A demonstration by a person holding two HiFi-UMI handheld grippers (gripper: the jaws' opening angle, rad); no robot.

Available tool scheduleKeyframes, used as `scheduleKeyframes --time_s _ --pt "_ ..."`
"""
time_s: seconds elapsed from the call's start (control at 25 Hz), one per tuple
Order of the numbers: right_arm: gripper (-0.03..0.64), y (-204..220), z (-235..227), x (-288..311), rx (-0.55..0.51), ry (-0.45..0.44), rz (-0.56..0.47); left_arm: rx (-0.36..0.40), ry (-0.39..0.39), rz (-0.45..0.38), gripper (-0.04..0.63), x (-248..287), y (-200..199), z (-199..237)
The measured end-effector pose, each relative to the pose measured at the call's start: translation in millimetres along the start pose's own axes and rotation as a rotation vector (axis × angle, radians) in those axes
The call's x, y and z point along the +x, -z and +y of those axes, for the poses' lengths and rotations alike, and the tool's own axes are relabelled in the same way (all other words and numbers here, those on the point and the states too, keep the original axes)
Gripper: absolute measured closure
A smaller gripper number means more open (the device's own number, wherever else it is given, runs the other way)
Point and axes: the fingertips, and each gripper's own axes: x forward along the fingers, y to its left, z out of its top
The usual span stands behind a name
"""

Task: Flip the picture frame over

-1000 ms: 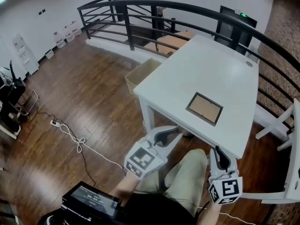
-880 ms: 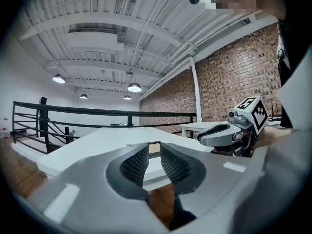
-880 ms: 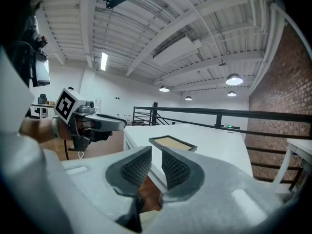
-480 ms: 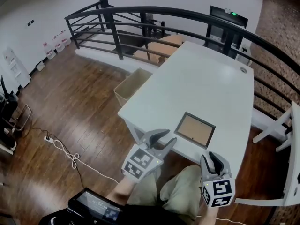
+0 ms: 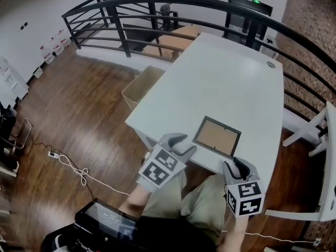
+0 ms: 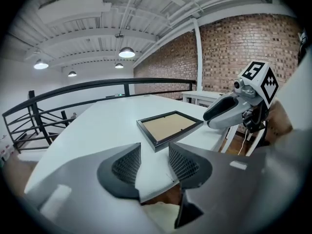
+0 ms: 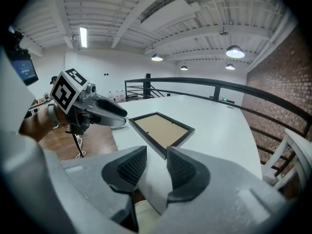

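The left gripper (image 6: 154,150) has its jaws spread wide; they have just been opening, and nothing sits between them but the bare near edge of the white table (image 5: 220,83) and a strip of the person's trouser leg below. The right gripper (image 7: 156,152) is also parted, a little narrower. It has likewise just been opening, and it is empty, with the table edge showing through the gap.

Both grippers point down and forward at the picture frame (image 5: 217,136), one at each near corner. The frame lies flat on the table close to its near edge, black rim up and brown backing board showing. The left tips stop just short of it. The right tip looks very close to the frame's corner, though contact is hard to judge from these angles.

A black railing (image 5: 157,4) curves behind the table. A cardboard box (image 5: 137,87) stands on the wooden floor (image 5: 73,104) beside it, and a white chair (image 5: 320,140) stands at the right.
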Motion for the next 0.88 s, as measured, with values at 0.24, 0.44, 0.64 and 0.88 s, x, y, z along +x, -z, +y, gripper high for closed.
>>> scheduleKeyframes --time_s 0.24,0.44,0.64,0.88 --pt "0.506 3 -7 9 0.027 -0.016 0.079 0.059 0.038 0.123 0.405 13 2 -1" --pt "0.506 6 -9 15 0.001 -0.030 0.148 0.052 0.093 0.183 0.418 17 3 -5" --pt "0.506 6 -9 17 -0.018 -0.030 0.149 0.066 0.127 0.200 0.439 19 2 -8" --pt "0.506 -1 -14 8 0.032 -0.032 0.032 0.075 0.115 0.147 0.446 18 -2 -11"
